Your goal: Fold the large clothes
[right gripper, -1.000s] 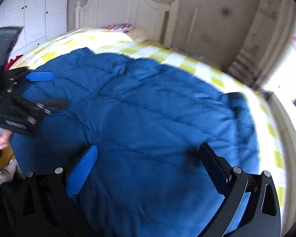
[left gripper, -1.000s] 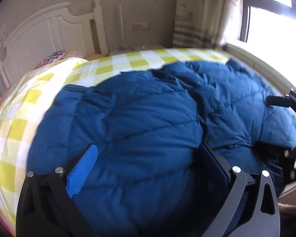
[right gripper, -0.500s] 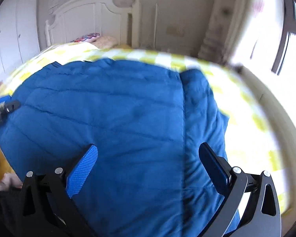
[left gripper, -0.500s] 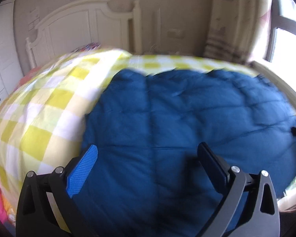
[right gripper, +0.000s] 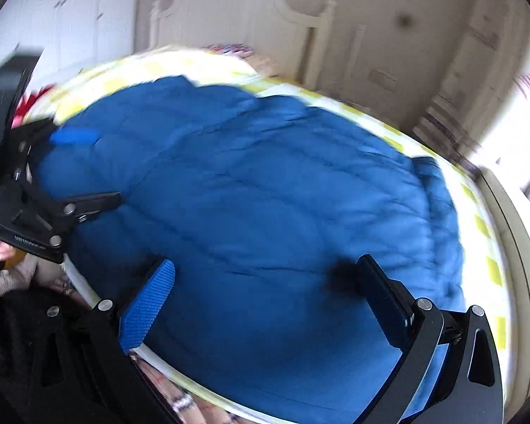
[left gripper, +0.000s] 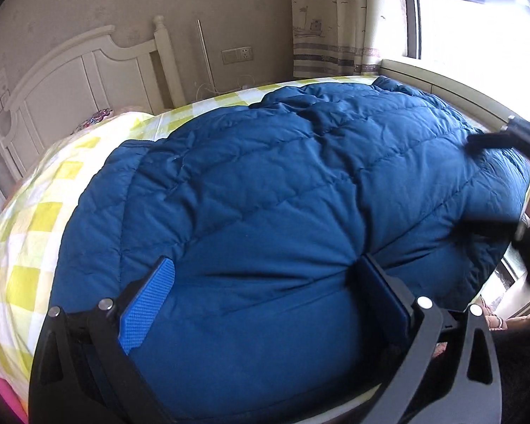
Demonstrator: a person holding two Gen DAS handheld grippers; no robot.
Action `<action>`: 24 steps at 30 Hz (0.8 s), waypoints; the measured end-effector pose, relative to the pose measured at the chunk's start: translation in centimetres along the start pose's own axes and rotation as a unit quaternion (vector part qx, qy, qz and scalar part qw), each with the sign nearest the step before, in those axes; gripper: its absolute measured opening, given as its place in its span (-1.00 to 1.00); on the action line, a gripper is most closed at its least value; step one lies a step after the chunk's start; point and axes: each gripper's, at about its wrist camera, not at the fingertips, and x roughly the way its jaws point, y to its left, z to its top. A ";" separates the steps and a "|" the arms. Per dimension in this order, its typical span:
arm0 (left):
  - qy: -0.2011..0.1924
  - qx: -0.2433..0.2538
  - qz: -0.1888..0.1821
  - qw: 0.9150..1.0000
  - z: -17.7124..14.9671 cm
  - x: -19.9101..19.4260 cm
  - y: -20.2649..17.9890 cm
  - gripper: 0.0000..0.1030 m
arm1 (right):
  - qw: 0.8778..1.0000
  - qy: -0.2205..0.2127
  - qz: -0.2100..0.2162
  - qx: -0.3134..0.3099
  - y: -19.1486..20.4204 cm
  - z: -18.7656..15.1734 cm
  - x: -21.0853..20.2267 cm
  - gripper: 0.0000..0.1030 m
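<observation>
I see the blue coat (left gripper: 282,212) spread flat across the bed (left gripper: 35,219), my left tool (left gripper: 265,289) at its near edge and my right tool (right gripper: 261,289) over its near right part, both with fingers apart, gripping nothing.

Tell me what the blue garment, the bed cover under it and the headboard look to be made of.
Blue garment: looks like a padded, down-type coat with a smooth matte woven shell; stitched quilt lines and puffy panels suggest filling. Bed cover: soft woven cloth, probably cotton, yellow and white check, matte. Headboard: seems to be white-painted wood, panelled with a turned post and a slight sheen.
</observation>
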 end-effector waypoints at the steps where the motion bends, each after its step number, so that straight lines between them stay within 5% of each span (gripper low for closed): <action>1: 0.000 -0.001 -0.001 1.000 -0.1 0.1 0.1 0.96 | 1.000 -0.003 -0.008 0.021 -1.5 -0.3 -0.4 0.90; 5: -0.002 -0.004 -0.002 1.000 -0.2 0.0 0.1 0.96 | 0.995 0.009 -0.029 0.097 -6.9 -3.1 -0.8 0.90; 8: -0.003 -0.006 -0.003 1.000 -0.3 0.0 0.2 0.96 | 0.989 0.001 0.018 0.148 -9.2 -5.2 -0.3 0.91; 14: -0.003 -0.006 -0.002 1.000 -0.3 0.0 0.2 0.96 | 0.991 -0.010 -0.070 0.114 -6.2 -3.5 -1.9 0.90; 17: -0.003 -0.006 -0.001 1.000 -0.3 0.0 0.2 0.96 | 0.995 -0.046 -0.040 0.077 -3.5 -2.4 -2.3 0.90; 19: -0.004 -0.005 -0.002 1.000 -0.4 0.0 0.3 0.96 | 0.998 -0.028 -0.030 0.053 -2.4 -2.3 -1.0 0.90; 24: -0.005 -0.005 -0.005 1.000 -0.5 0.0 0.2 0.96 | 0.998 -0.040 -0.012 0.051 -3.5 -3.5 0.0 0.91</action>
